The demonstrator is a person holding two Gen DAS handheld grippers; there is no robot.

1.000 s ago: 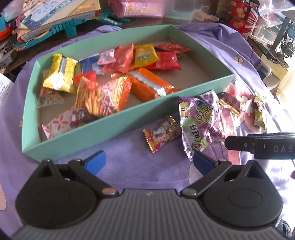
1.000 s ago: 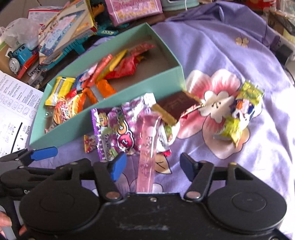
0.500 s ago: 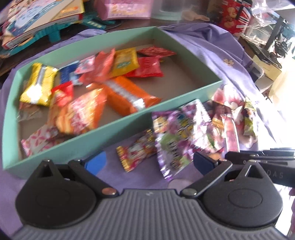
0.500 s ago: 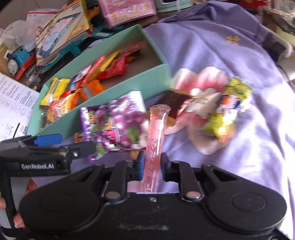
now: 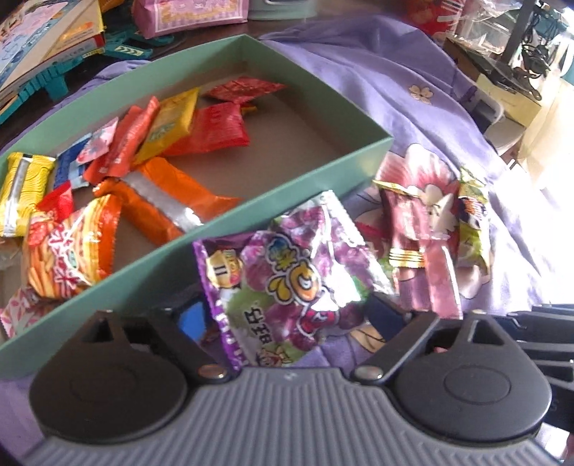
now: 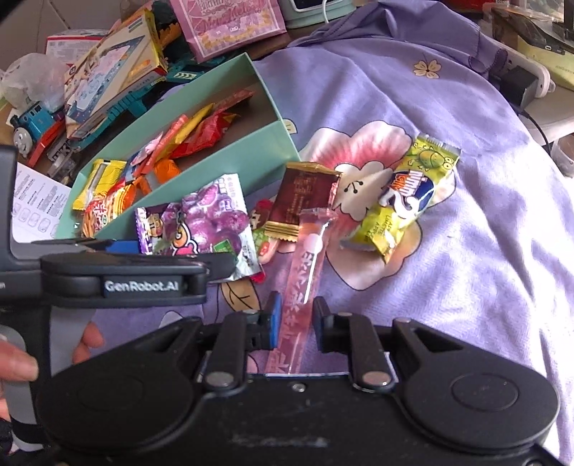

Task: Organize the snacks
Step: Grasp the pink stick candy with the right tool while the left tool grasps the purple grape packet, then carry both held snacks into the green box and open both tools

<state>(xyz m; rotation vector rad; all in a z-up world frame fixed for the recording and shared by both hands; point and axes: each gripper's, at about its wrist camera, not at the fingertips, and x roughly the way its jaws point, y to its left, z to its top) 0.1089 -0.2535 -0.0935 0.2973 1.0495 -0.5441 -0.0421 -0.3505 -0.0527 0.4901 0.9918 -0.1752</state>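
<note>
A green box [image 5: 297, 182] [image 6: 215, 179] holds several snack packets. My left gripper [image 5: 287, 319] is open, with a purple grape packet [image 5: 287, 272] [image 6: 204, 218] lying between its fingers on the purple cloth. My right gripper [image 6: 296, 319] is shut on a pink jelly stick [image 6: 305, 272], which also shows in the left wrist view [image 5: 443, 283]. A brown packet [image 6: 301, 200] [image 5: 401, 222] and a yellow-green packet [image 6: 405, 200] [image 5: 473, 229] lie beside it on the cloth.
Toy boxes, a blue toy train [image 6: 32, 122] and a pink bag [image 6: 229, 25] crowd the area behind the box. A paper sheet [image 6: 36, 204] lies at the left. The left gripper's body [image 6: 118, 276] shows in the right wrist view.
My right gripper closed on the pink jelly stick. My left gripper moved forward and right, so the purple packet now sits between its open fingers.
</note>
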